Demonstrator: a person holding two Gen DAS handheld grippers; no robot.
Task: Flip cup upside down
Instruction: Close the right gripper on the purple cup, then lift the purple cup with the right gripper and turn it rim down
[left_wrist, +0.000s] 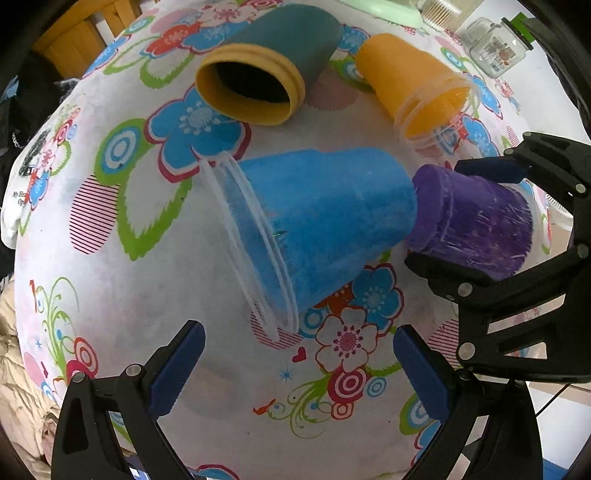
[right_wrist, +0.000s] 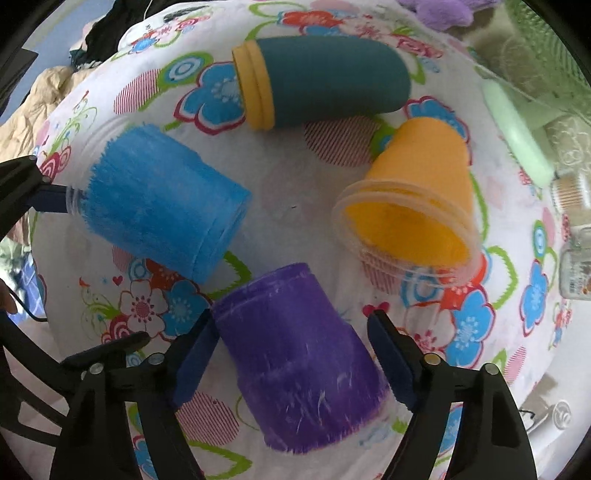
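Several cups lie on their sides on a flowered tablecloth. A purple cup lies between the fingers of my right gripper, base pointing away. The jaws straddle it closely; firm contact is not clear. The purple cup also shows in the left wrist view with the right gripper around it. A blue cup lies in front of my left gripper, which is open and empty. The blue cup shows at left in the right wrist view. An orange cup and a teal cup with yellow rim lie farther off.
A glass jar stands at the far right of the table. A pale green object lies along the right edge. A wooden chair stands beyond the far left edge. Crumpled beige fabric lies at left.
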